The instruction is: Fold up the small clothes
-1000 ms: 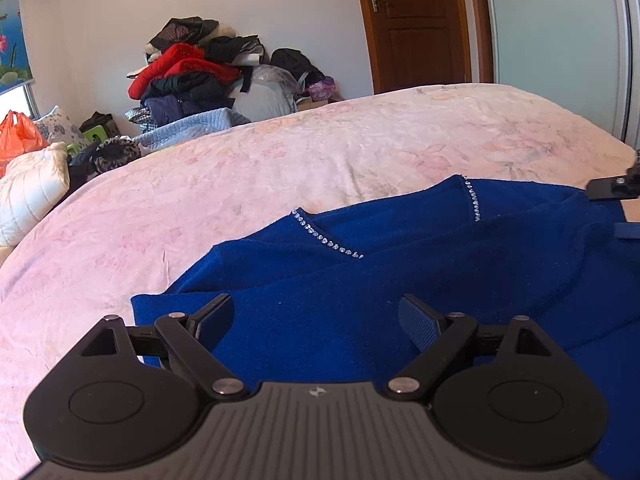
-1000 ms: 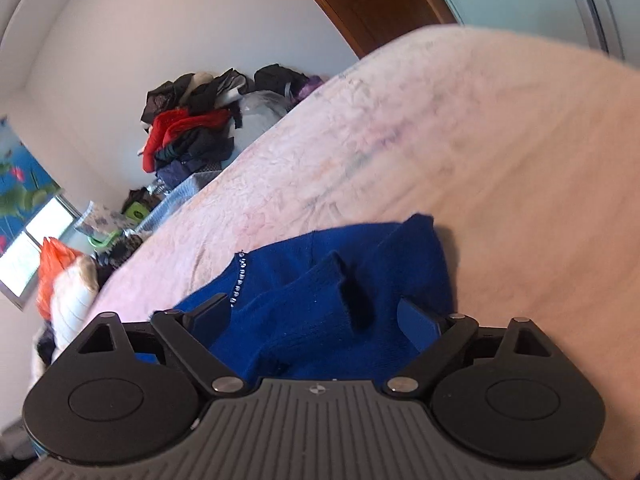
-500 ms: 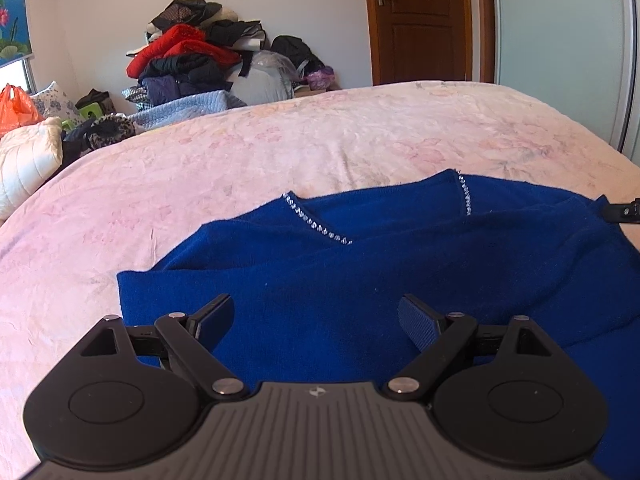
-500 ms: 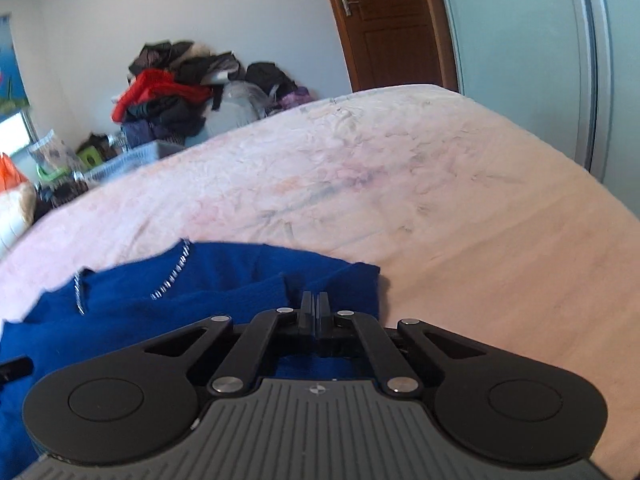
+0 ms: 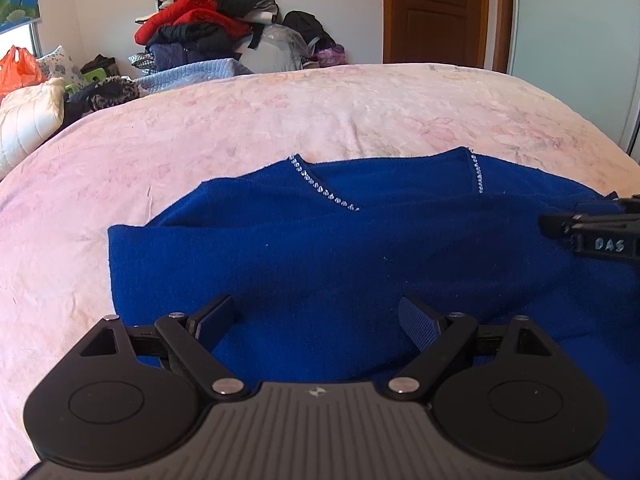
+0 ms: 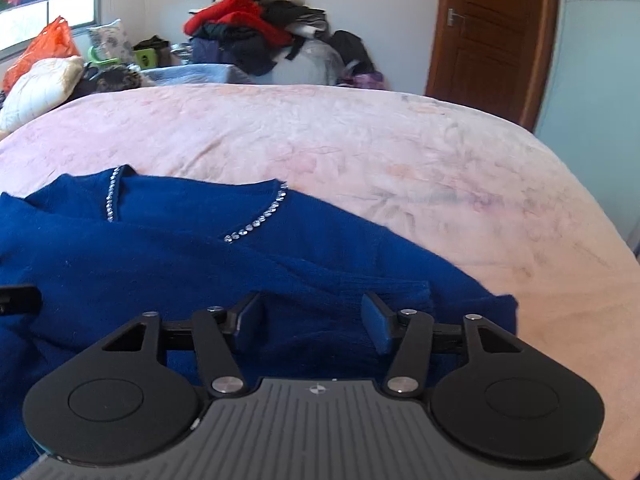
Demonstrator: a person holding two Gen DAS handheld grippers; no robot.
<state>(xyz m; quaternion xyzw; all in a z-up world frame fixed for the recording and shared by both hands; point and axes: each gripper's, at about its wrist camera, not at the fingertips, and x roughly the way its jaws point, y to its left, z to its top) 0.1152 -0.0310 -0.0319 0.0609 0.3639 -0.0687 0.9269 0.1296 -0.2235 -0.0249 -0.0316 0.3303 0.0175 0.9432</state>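
Observation:
A dark blue knit top (image 5: 320, 248) with a rhinestone-trimmed V neckline (image 5: 324, 192) lies spread on the pink bedspread (image 5: 280, 112). It also shows in the right wrist view (image 6: 168, 252), with a folded sleeve (image 6: 400, 292) lying over its right side. My left gripper (image 5: 316, 320) is open and empty just over the top's near left part. My right gripper (image 6: 312, 320) is open and empty over the folded sleeve. The right gripper's tip shows at the left view's right edge (image 5: 592, 232).
A heap of clothes (image 5: 208, 36) stands against the far wall, behind the bed. A white pillow (image 5: 28, 120) and an orange bag (image 5: 18, 68) are at far left. A brown door (image 5: 436, 12) is at the back right. The bed's right edge (image 6: 600, 240) drops off.
The right gripper was shut on the blue sleeve half a second ago; now it is open and the sleeve lies on the top. Both views have levelled; the left gripper stayed open.

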